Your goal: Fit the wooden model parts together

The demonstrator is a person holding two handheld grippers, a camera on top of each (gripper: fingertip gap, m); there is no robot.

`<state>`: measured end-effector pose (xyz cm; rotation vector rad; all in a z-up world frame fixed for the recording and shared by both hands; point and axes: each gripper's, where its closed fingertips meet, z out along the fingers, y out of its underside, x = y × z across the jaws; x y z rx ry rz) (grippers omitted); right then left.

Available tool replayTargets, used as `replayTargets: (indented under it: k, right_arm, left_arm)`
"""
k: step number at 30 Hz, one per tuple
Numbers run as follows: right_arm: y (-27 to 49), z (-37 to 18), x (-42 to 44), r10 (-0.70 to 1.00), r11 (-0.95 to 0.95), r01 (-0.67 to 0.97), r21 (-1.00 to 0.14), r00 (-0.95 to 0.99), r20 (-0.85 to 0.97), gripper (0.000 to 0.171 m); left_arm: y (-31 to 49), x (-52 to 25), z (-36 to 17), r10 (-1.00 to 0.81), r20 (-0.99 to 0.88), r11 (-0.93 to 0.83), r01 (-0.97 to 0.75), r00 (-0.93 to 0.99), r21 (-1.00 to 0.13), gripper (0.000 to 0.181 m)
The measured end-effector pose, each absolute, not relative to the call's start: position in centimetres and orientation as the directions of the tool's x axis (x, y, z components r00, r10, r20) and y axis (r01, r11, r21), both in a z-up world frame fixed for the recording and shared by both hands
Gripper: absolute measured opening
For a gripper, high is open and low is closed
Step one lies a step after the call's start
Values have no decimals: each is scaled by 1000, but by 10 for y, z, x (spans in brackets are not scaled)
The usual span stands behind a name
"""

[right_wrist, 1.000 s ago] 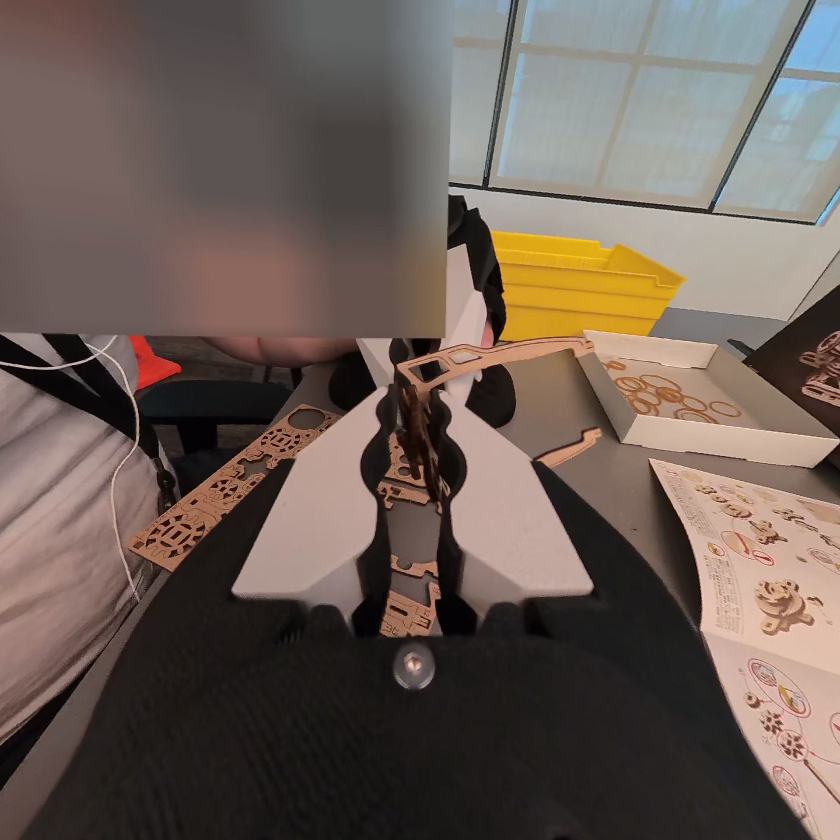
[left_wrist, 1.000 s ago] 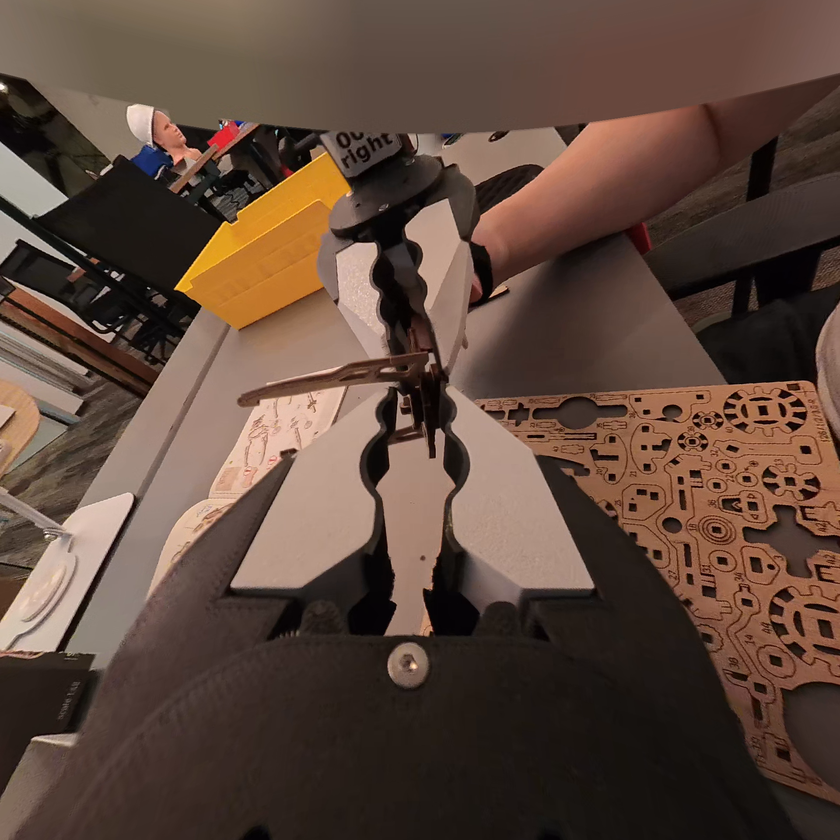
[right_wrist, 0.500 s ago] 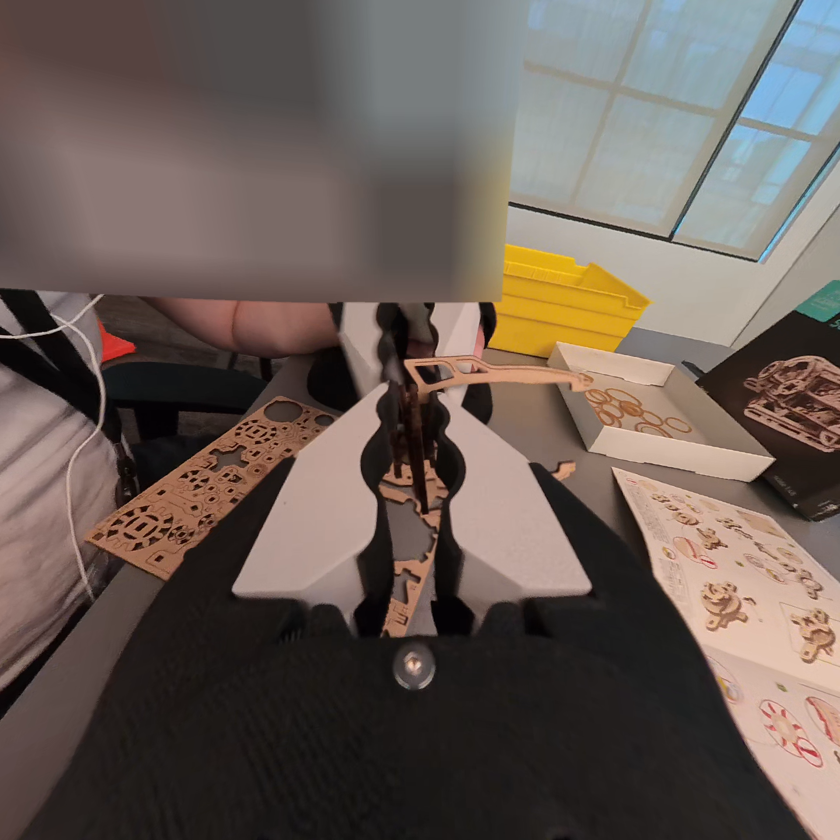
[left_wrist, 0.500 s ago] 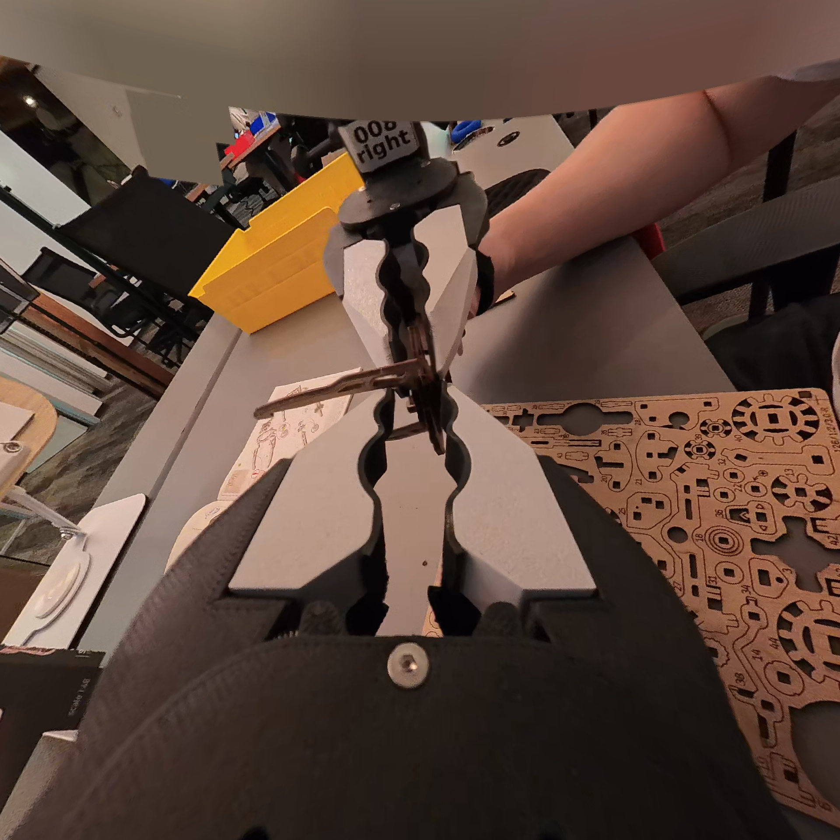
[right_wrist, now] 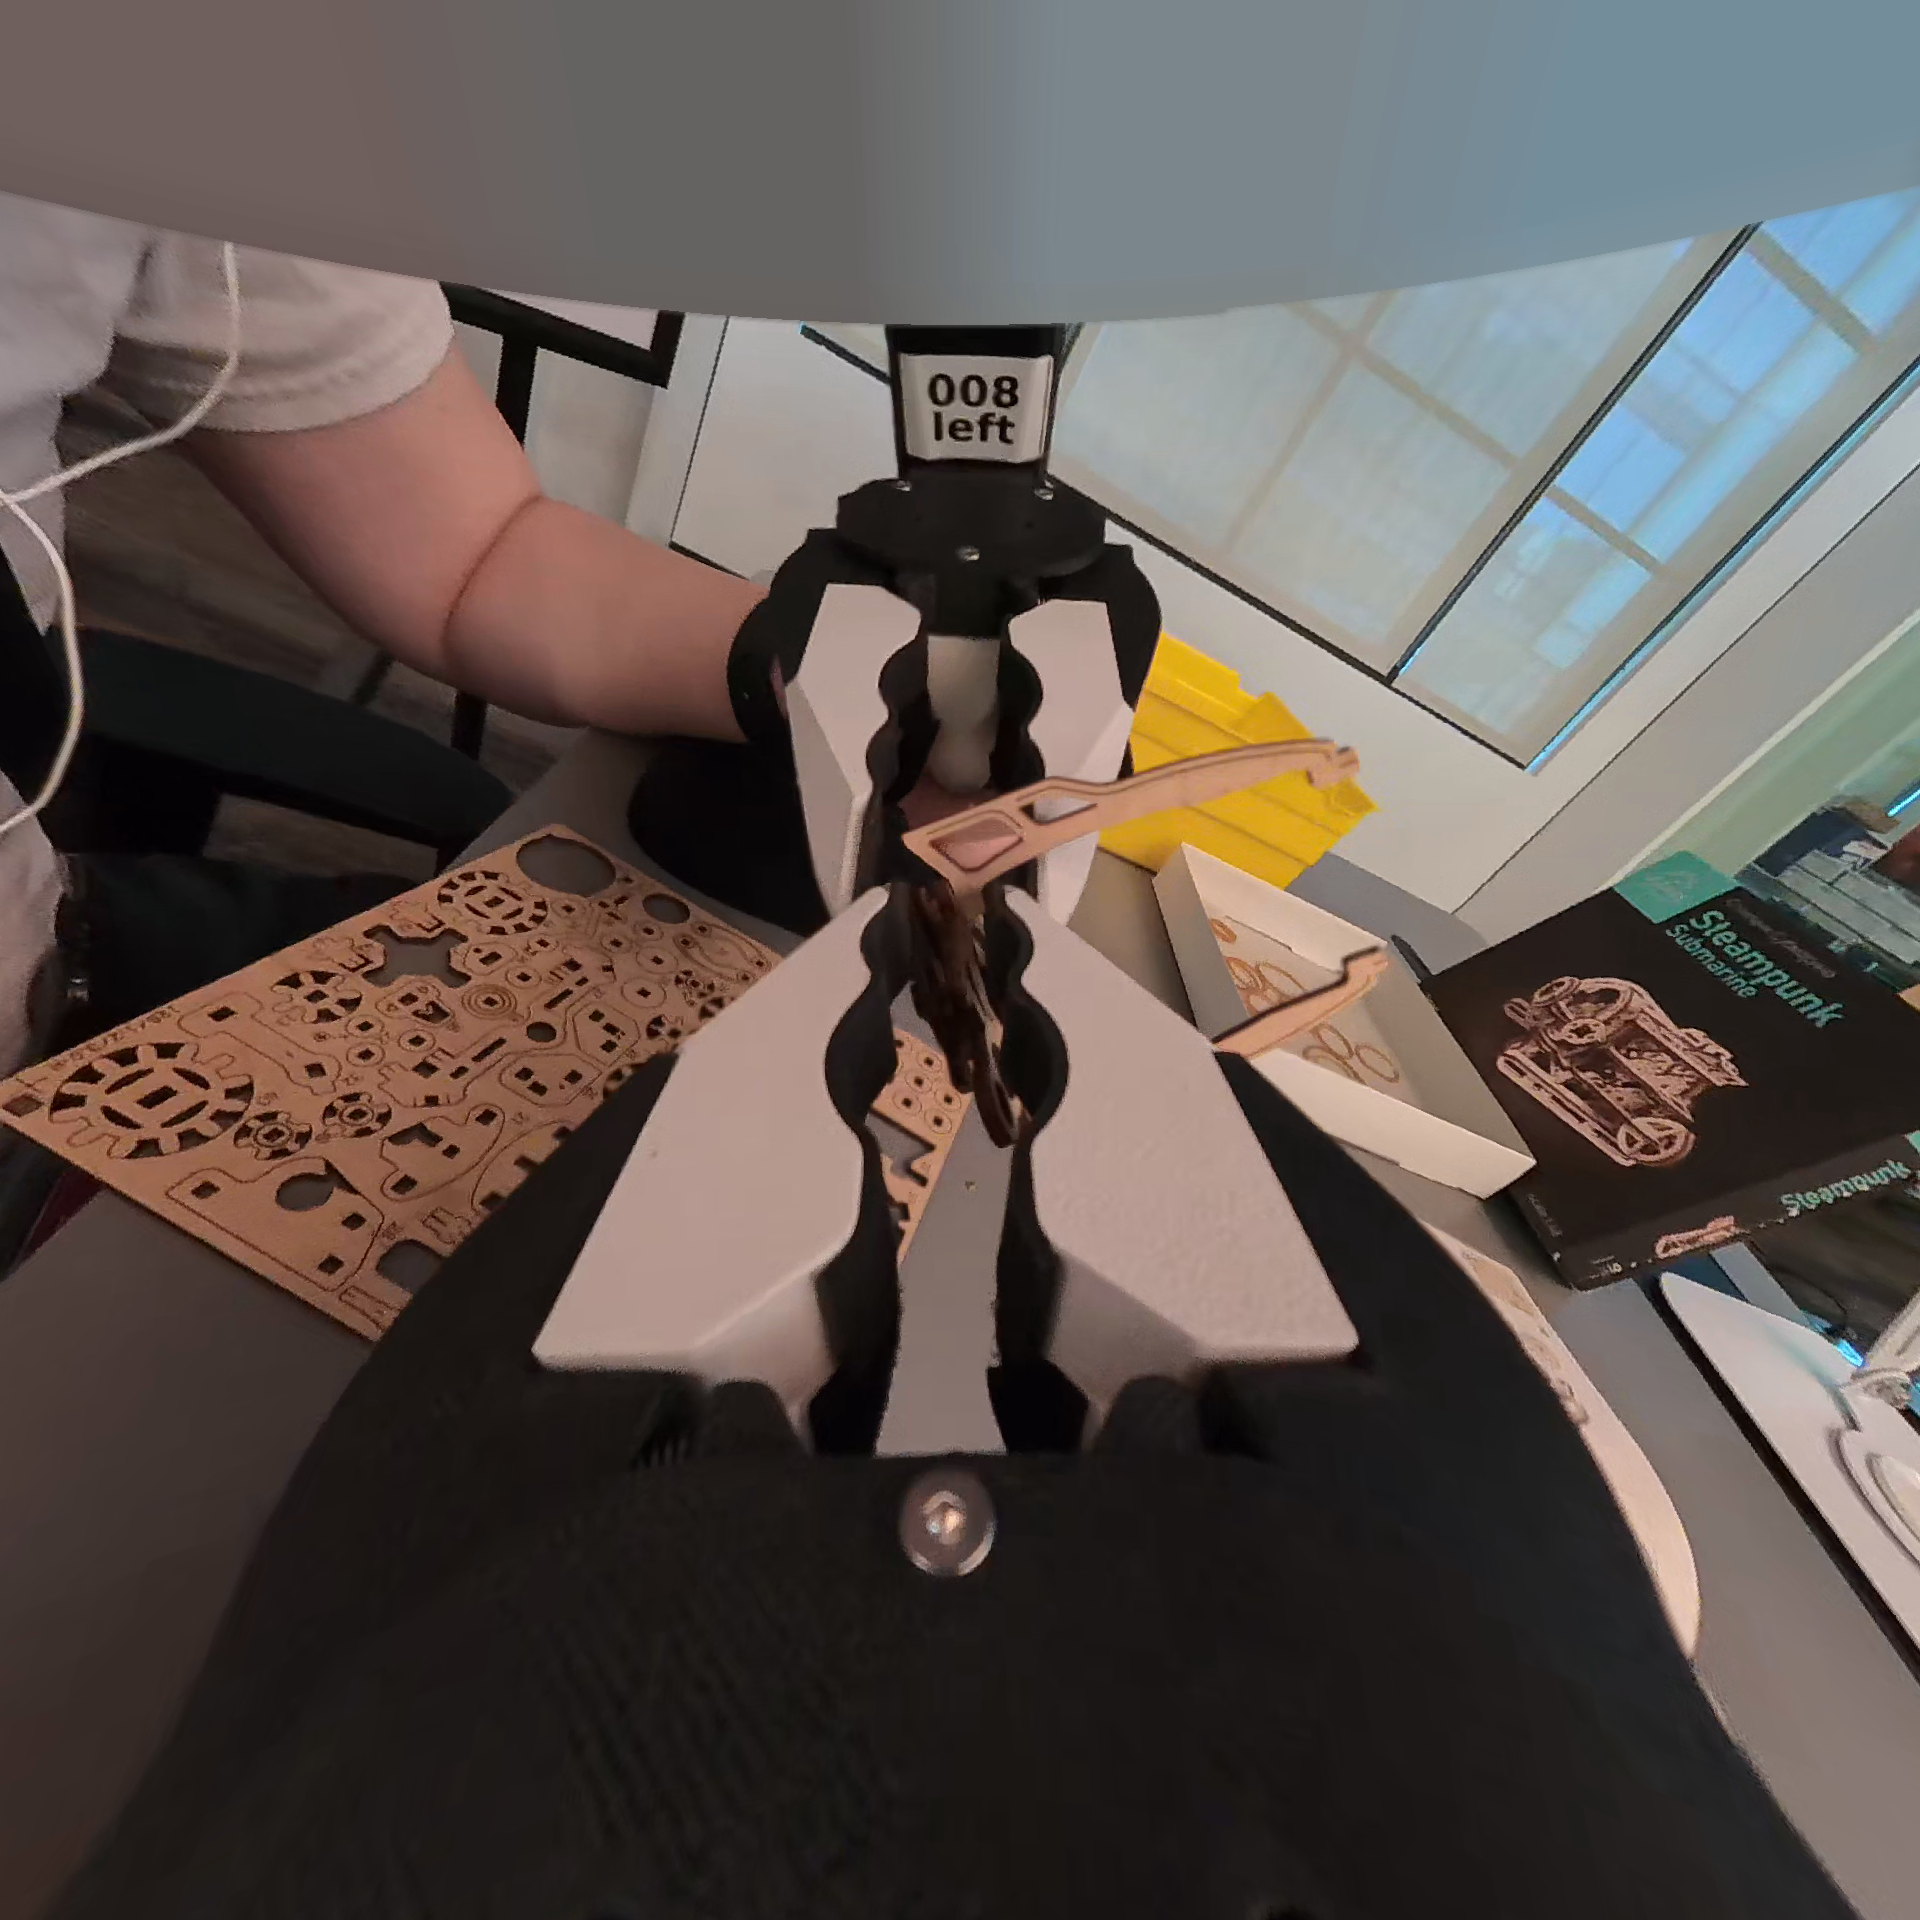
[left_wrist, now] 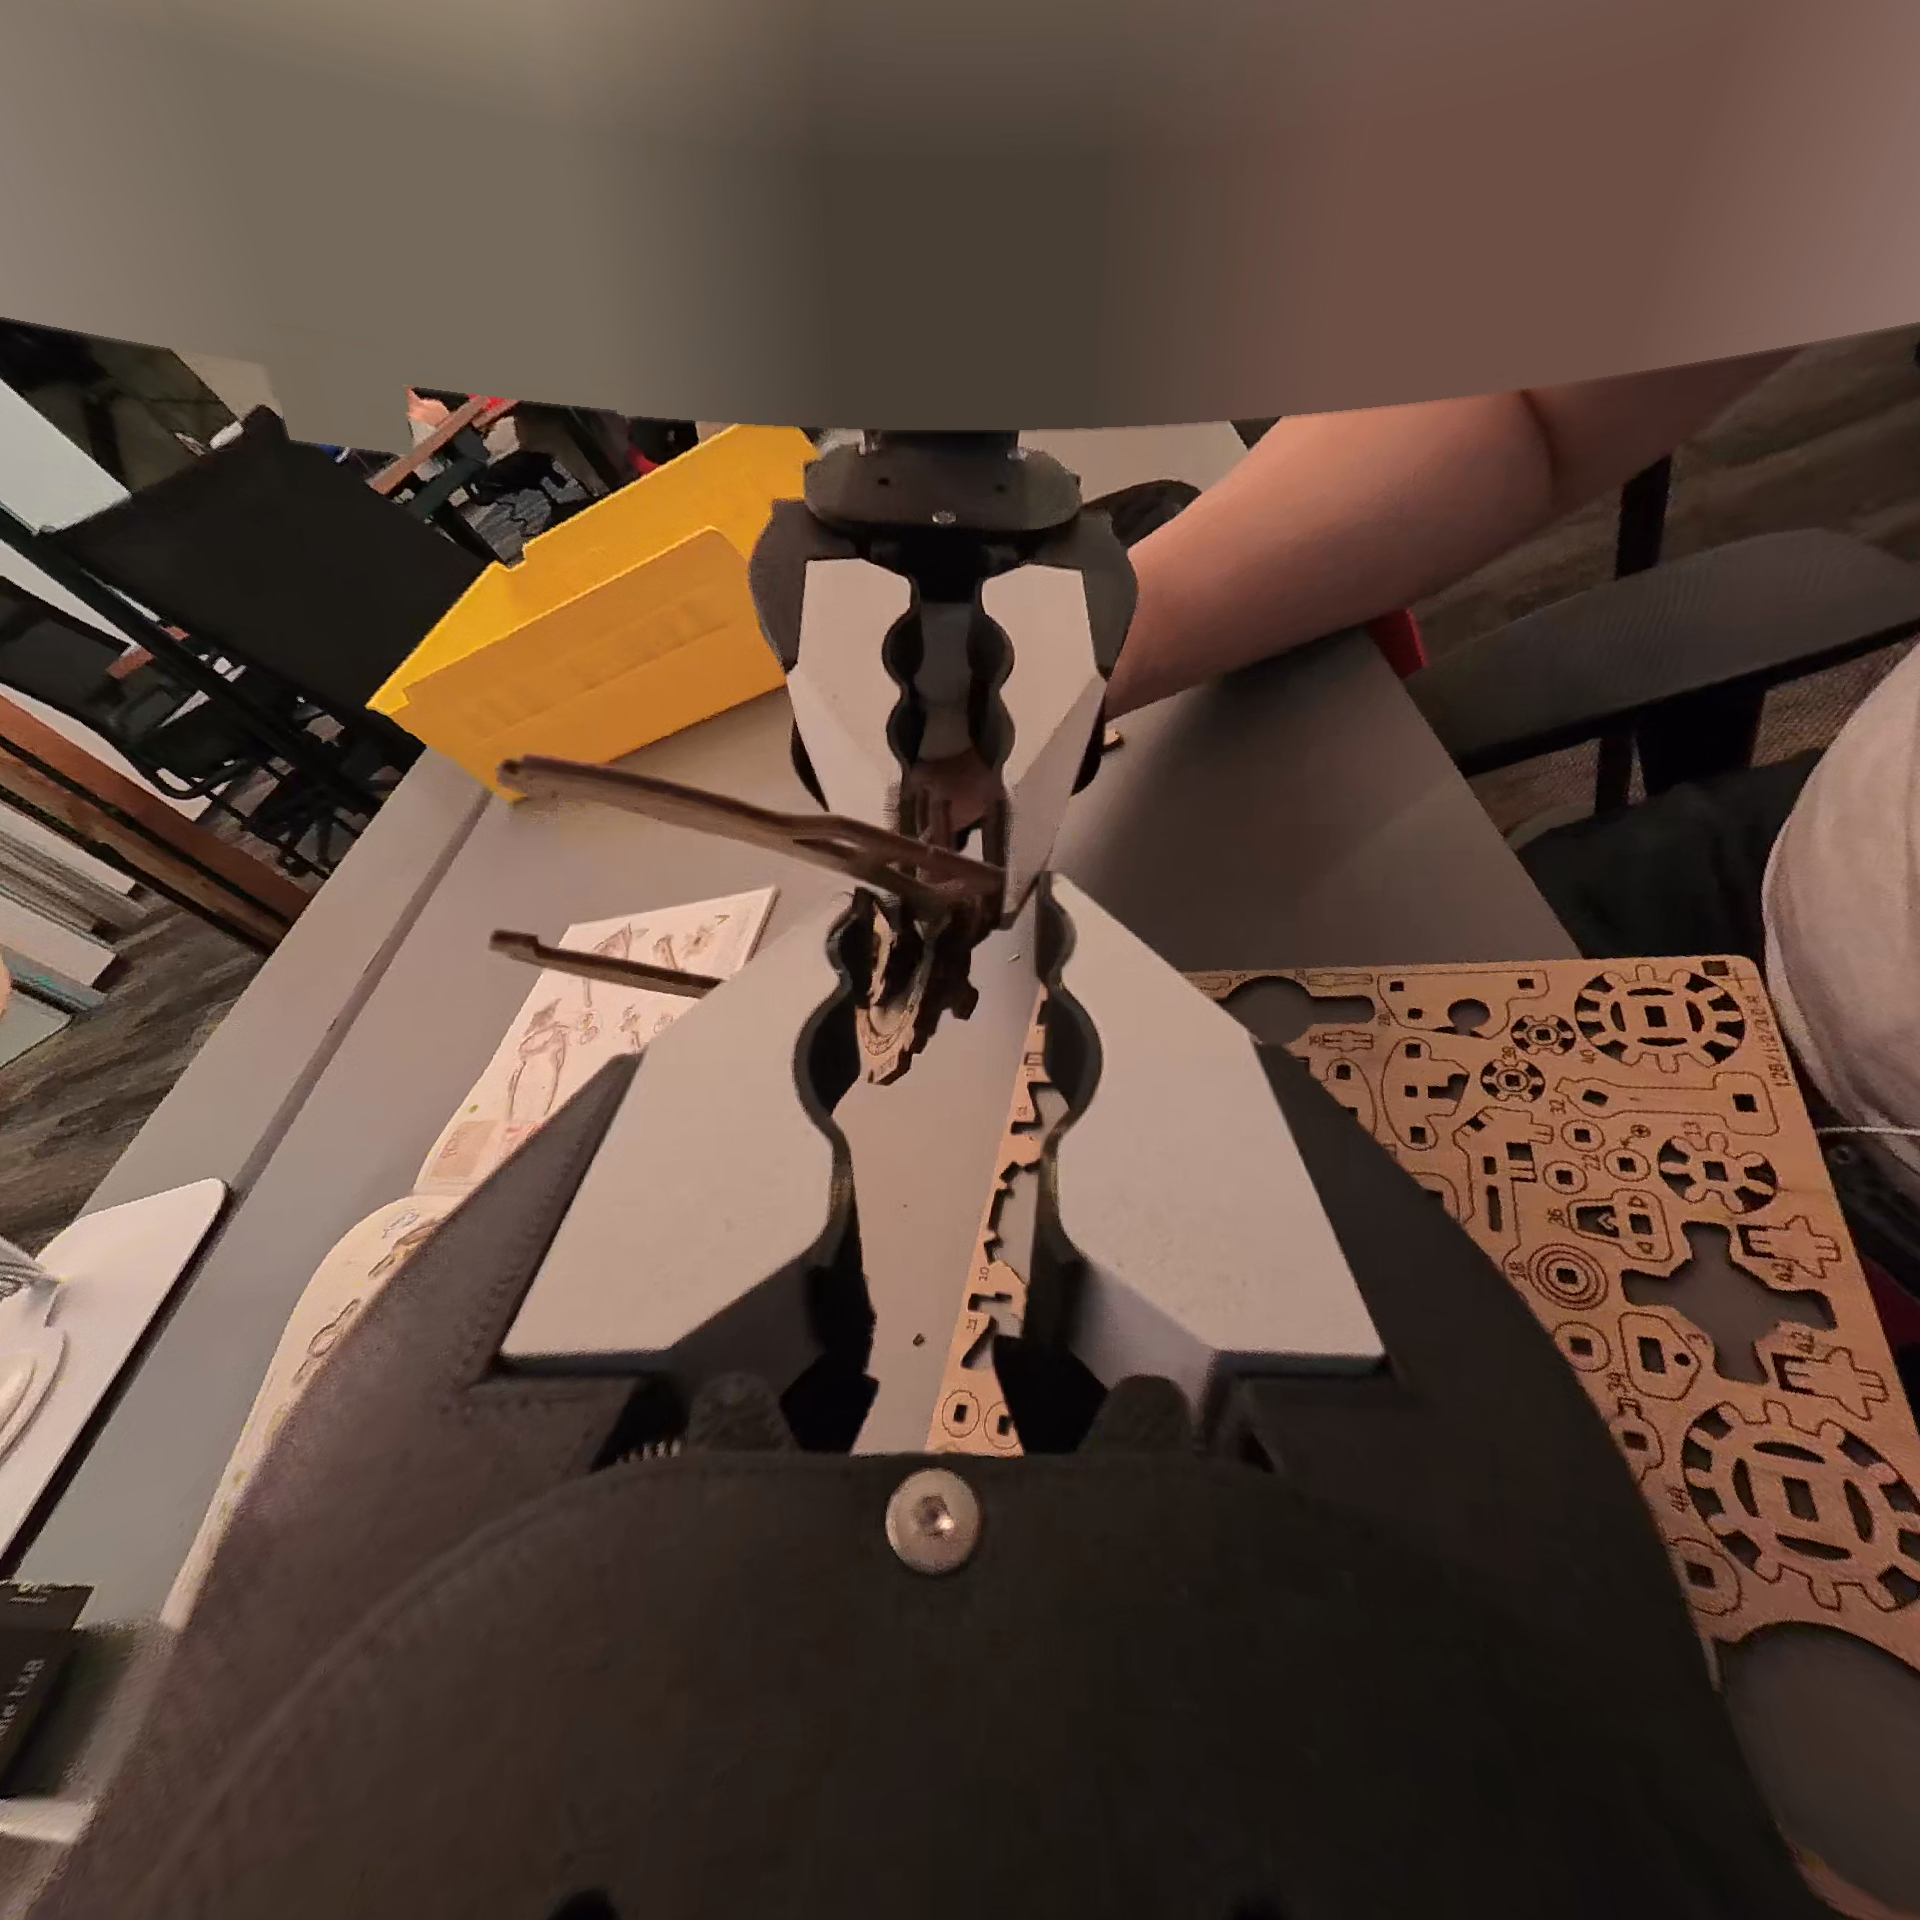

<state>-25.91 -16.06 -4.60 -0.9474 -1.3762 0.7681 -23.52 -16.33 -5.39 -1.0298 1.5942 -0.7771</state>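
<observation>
Judging by the meeting tips, the step is pressing two pieces together in mid-air; keep both tools square and push along the slot, since thin plywood may snap. The left tool, centre of the left wrist view, is nearly closed on a dark, toothed wooden gear piece. The right tool pinches the same cluster, from which a long, slim pale wooden arm juts to the upper right. Both hover above the grey worktop, the laser-cut plywood parts sheet lying at right
</observation>
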Motion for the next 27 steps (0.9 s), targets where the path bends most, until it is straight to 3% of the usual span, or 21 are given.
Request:
replayTargets:
  k: [27]
  right_arm:
    - [-159,-45,-259,923,376,50,-925,70,379,10]
  left_arm:
    - [-163,-236,-55,-927,-357,375,-239,-115,-896,25]
